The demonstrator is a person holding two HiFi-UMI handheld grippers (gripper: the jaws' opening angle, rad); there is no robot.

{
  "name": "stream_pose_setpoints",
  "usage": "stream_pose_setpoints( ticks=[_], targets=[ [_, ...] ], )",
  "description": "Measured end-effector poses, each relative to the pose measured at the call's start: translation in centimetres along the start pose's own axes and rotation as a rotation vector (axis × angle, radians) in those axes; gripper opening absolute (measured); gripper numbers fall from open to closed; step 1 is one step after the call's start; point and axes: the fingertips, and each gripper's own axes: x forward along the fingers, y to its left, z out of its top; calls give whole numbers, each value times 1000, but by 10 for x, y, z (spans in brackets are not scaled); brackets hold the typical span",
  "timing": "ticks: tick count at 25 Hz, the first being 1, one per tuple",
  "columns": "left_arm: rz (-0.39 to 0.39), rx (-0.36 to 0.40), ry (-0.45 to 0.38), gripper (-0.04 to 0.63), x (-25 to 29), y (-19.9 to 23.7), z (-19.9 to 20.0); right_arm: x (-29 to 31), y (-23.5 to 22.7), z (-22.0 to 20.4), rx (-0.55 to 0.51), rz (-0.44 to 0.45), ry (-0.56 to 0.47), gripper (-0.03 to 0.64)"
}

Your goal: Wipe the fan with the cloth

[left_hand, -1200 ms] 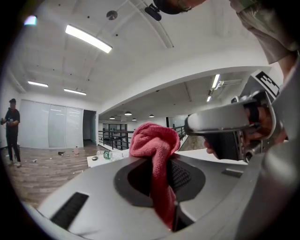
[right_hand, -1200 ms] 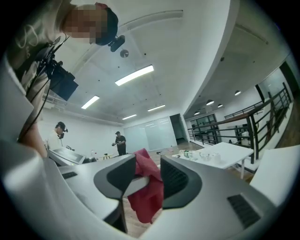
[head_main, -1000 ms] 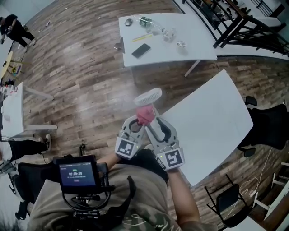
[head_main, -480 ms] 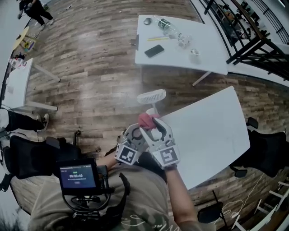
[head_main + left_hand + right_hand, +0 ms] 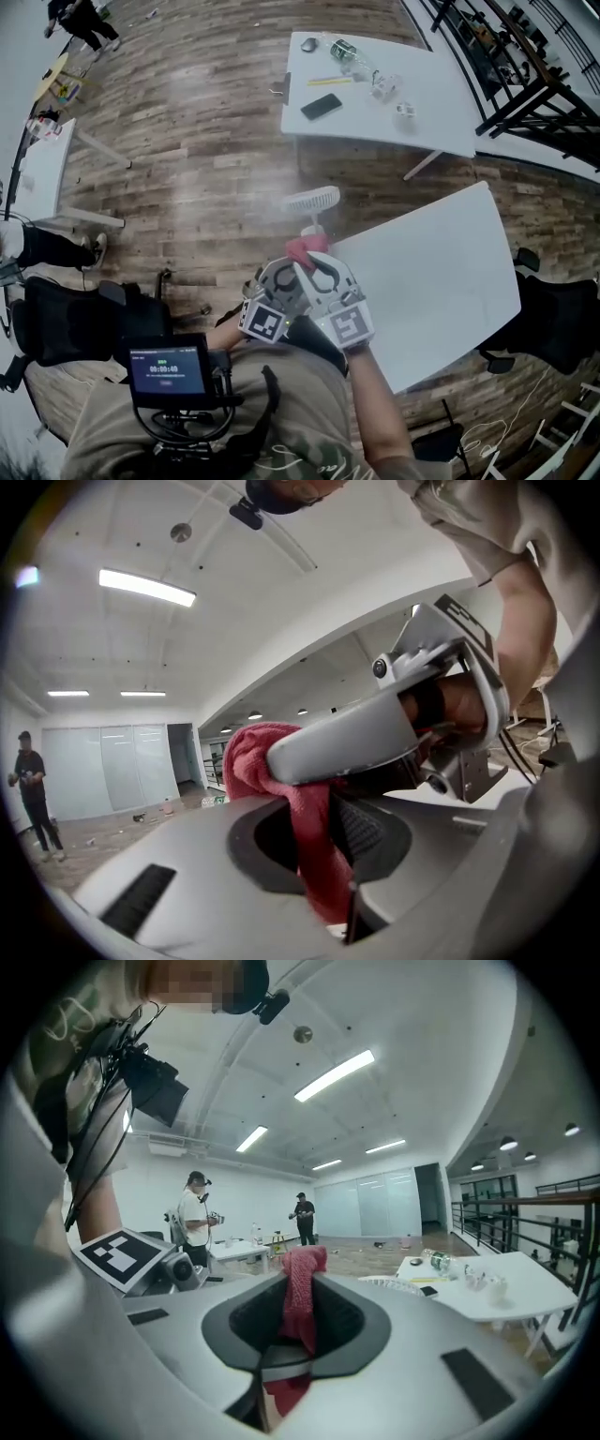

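Soft, nubby pink-red cloth (image 5: 304,248), towel-like in weave and bunched into a lump, pinched from two sides by smooth matt-grey plastic grippers with rounded shells and ribbed black pads. Left gripper (image 5: 292,264): jaws clenched on a hanging fold of the cloth, fabric squeezed thin between the pads. Right gripper (image 5: 315,262): crossed over the left one, jaws just now closing and narrowed onto the same cloth, with one strip upright in the slot and a tuft poking out past the tips. Just beyond the cloth, at the near corner of a flat white surface (image 5: 431,272): a small white fan (image 5: 310,201), round slatted grille on a short stem, base hidden behind the fabric; touching the cloth or not, impossible to tell. On each gripper a cube bearing square black-and-white markers, left cube (image 5: 263,322) and right cube (image 5: 344,326), blocky patterns only, no letters. Lower down, a small dark screen (image 5: 167,368) glowing blue with a line of digits too small to read. Underneath everything, a plank floor (image 5: 206,141) of streaky brown wood grain.
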Motion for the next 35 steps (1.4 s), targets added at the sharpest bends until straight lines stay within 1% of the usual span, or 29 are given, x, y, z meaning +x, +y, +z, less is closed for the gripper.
stream_pose_setpoints(
  ticks=[2, 4, 7, 11, 13, 15, 16, 17, 19, 20, 22, 24, 26, 30, 33, 35],
  targets=[
    [-23, -26, 2, 83, 1, 3, -3, 1, -11, 0, 41, -67, -18, 58],
    [-49, -52, 1, 109, 2, 8, -7, -1, -31, 0, 65, -147, -46, 58],
    [-75, -85, 6, 120, 2, 16, -15, -6, -59, -3, 39, -257, -82, 58],
    [-102, -193, -10, 129, 4, 32, -21, -14, -80, -3, 44, -363, -109, 58],
    [-90, -259, -3, 132, 7, 42, -24, -20, -92, -1, 60, -423, -132, 58],
    [-40, -324, 22, 129, 6, 57, -31, -31, -107, 0, 96, -493, -159, 58],
    [-5, -333, 41, 127, 4, 65, -35, -38, -113, 0, 110, -516, -164, 58],
    [35, -325, 63, 111, 1, 72, -40, -43, -118, -3, 116, -525, -161, 58],
    [118, -301, 95, 28, -2, 83, -47, -45, -127, -14, 103, -511, -127, 58],
    [148, -299, 103, 23, -3, 86, -48, -43, -130, -23, 87, -500, -104, 60],
    [182, -298, 115, 23, -1, 90, -51, -39, -135, -40, 57, -484, -68, 60],
    [192, -294, 122, 23, 4, 90, -51, -37, -144, -56, 36, -487, -39, 60],
    [186, -286, 123, 23, 11, 88, -51, -41, -158, -67, 15, -521, -14, 61],
    [162, -267, 131, 23, 18, 84, -52, -60, -189, -64, -7, -605, -20, 61],
    [170, -263, 131, 22, 17, 87, -53, -61, -201, -57, 6, -590, -36, 61],
    [191, -261, 137, 23, 14, 90, -55, -53, -197, -67, 12, -553, -18, 63]
  ],
)
